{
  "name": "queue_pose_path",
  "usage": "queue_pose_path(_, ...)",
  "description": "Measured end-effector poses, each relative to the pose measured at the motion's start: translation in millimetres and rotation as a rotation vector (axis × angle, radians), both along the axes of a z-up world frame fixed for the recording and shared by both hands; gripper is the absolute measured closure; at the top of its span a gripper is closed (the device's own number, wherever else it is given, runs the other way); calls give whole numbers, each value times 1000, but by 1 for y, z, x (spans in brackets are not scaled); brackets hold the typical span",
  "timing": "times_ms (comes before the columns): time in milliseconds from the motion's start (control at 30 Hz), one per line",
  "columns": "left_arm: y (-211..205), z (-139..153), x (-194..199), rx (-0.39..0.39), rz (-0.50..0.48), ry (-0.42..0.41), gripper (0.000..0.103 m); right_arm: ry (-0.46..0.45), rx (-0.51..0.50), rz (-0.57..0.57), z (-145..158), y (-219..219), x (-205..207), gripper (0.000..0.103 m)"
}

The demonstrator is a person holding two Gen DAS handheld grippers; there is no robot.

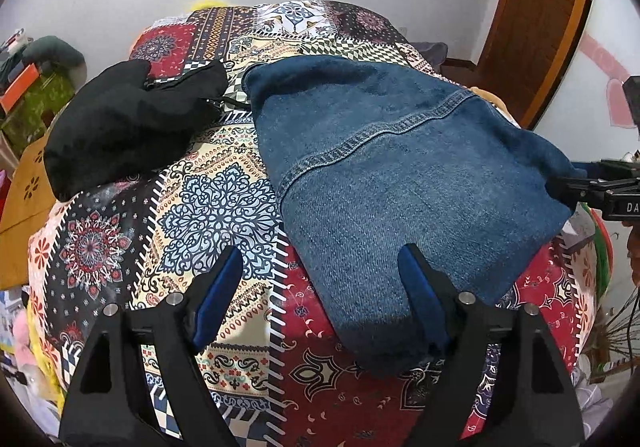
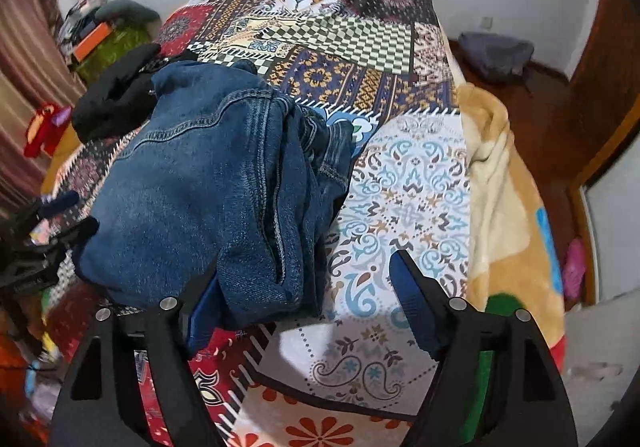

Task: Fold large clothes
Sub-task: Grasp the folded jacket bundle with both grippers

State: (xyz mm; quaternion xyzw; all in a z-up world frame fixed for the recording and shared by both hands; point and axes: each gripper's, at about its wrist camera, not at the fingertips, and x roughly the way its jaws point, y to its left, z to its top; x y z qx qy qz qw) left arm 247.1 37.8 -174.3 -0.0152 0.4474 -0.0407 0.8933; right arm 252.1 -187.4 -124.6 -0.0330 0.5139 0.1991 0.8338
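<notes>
Folded jeans [image 1: 400, 183] sit near the front edge of the patterned bedspread [image 1: 208, 207], black garment [image 1: 128, 123] lying just beyond. Left gripper [image 1: 320, 295] and right gripper [image 2: 304, 299] both have their jaws spread apart, gripping nothing, each straddling a near corner of the denim.

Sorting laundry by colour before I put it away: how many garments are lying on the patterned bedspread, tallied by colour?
Blue denim: 1, the folded jeans
Black: 1, the bundled black garment
Total: 2 garments on the patchwork bedspread
</notes>
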Motion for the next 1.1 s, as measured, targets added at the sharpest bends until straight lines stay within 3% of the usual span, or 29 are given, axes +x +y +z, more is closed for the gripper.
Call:
queue_pose_path(267, 11, 15, 6, 43, 19, 5, 23, -46, -30, 50, 31, 15, 5, 27)
queue_pose_path(400, 28, 25, 18, -16, 60, 16, 23, -77, 13, 87, 47, 29, 20, 27)
queue_pose_path(500, 42, 27, 33, -112, 79, 50, 23, -58, 27, 115, 47, 40, 36, 27)
queue_pose_path(633, 58, 12, 50, -305, 96, 142, 23, 49, 63, 124, 25, 44, 61, 27)
queue_pose_path(700, 61, 1, 57, -366, 103, 186, 23, 129, 82, 92, 5, 37, 74, 27)
queue_pose_path(800, 60, -14, 65, -403, 106, 235, 23, 236, 99, 47, -21, 26, 90, 26)
queue_pose_path(900, 56, -29, 72, -452, 92, 281, 23, 344, 191, 47, -41, 17, 102, 21)
queue_pose_path(1100, 60, -50, 90, -625, 84, 360, 15, 443, 271, 59, -63, 13, 116, 12)
